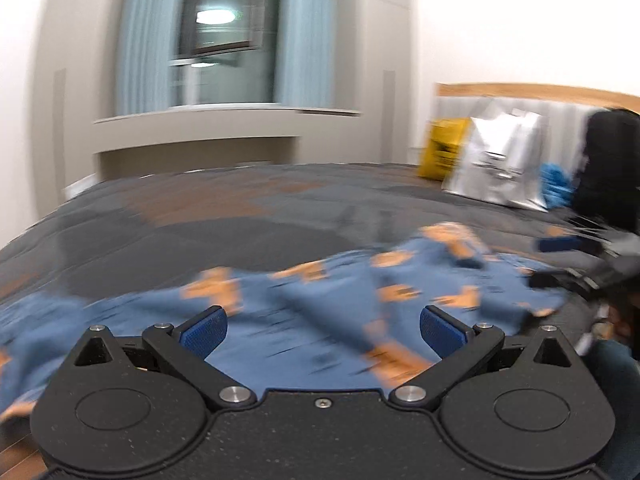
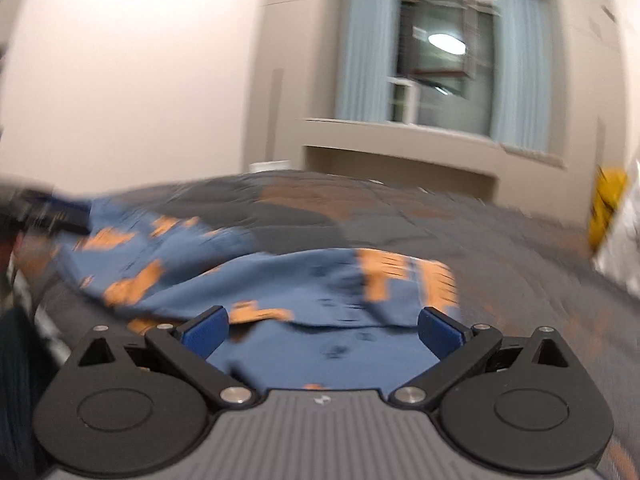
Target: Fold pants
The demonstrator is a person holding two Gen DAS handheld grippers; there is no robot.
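Blue pants with orange patches (image 1: pixel 320 304) lie crumpled across a dark grey and orange bedspread (image 1: pixel 224 220). They also show in the right wrist view (image 2: pixel 304 280). My left gripper (image 1: pixel 323 330) is open just above the cloth, holding nothing. My right gripper (image 2: pixel 323 330) is open over the pants' near edge, holding nothing. The right gripper also shows at the right edge of the left wrist view (image 1: pixel 560 256). The left gripper shows blurred at the left edge of the right wrist view (image 2: pixel 44 212). Both views are motion-blurred.
A silver bag (image 1: pixel 500 160) and a yellow bag (image 1: pixel 442 152) stand at the bed's far right by the headboard (image 1: pixel 540 92). A blue glove (image 1: pixel 554 184) and a dark object (image 1: pixel 612 168) sit beside them. A window with blue curtains (image 1: pixel 224 36) is behind the bed.
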